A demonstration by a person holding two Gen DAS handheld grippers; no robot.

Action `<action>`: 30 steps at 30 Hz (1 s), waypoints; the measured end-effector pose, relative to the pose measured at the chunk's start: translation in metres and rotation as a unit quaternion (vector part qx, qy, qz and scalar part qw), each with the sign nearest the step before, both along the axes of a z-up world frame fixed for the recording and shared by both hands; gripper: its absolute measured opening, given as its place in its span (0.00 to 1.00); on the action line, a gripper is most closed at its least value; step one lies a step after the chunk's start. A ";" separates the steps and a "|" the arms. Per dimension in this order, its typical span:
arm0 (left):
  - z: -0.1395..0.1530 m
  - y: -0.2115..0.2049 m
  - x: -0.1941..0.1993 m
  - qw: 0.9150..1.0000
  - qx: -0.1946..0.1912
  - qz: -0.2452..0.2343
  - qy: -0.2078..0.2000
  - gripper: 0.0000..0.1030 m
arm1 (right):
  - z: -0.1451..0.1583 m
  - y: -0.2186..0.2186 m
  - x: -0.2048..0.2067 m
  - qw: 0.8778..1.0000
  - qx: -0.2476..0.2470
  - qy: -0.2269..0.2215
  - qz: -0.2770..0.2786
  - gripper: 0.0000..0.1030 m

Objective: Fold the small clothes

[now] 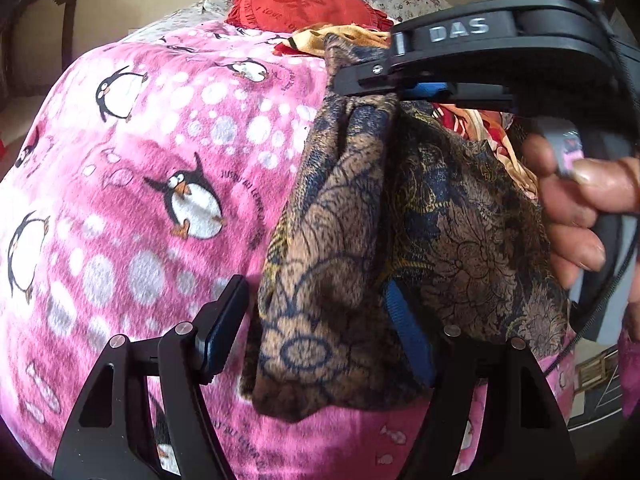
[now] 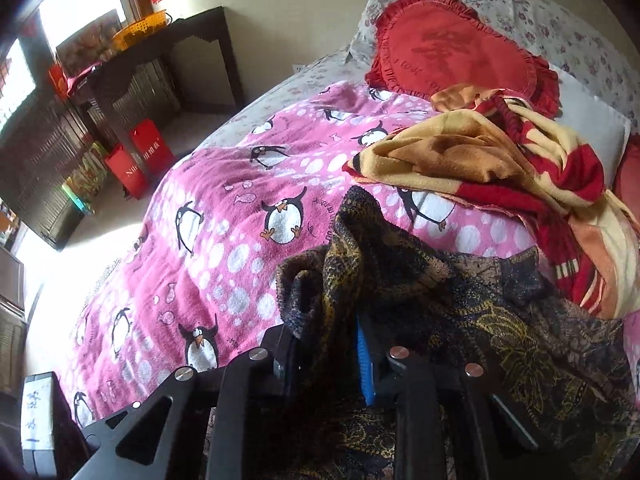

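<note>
Right gripper [image 1: 404, 92] pinching brown cloth [image 1: 340, 264], lifted over pink blanket [image 1: 132, 184]. Left gripper [image 1: 320, 340] wide, cloth between, not pressed. Folding only started; red-yellow garment [image 2: 500, 160] waiting far right.

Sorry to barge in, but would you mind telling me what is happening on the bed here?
A person is folding small clothes on a bed covered by a pink penguin blanket, with a gripper in each hand. The right gripper has pinched the top of a brown and blue patterned garment and holds it up. The left gripper is open with the hanging cloth between its fingers, not clamped. A red and yellow cloth lies bunched by a red heart cushion.
</note>
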State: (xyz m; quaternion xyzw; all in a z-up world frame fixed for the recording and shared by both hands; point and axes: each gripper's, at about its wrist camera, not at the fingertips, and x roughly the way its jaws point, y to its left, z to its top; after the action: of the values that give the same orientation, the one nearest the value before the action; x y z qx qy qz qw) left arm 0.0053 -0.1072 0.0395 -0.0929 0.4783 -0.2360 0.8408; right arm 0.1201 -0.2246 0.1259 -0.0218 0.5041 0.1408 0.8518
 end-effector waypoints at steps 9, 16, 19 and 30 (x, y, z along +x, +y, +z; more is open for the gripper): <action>0.009 -0.009 0.008 1.000 0.004 -0.006 -0.003 0.40 | 0.008 -0.017 -0.013 0.999 0.035 -0.012 -0.003 0.22; 0.019 -0.013 -0.004 1.000 -0.005 -0.017 -0.019 0.14 | 0.015 -0.036 -0.019 0.997 0.072 -0.010 -0.020 0.22; 0.028 -0.021 -0.013 0.999 -0.008 -0.034 -0.038 0.13 | 0.015 -0.048 -0.018 0.993 0.109 0.003 -0.041 0.22; 0.040 -0.054 -0.028 0.996 -0.001 -0.067 -0.065 0.13 | 0.024 -0.031 -0.013 0.994 0.095 0.021 -0.039 0.73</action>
State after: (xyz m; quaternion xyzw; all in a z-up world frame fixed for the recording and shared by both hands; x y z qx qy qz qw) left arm -0.0231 -0.1613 0.0794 -0.0458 0.4277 -0.2972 0.8524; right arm 0.1067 -0.2557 0.1497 0.0821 0.5070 0.1555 0.8438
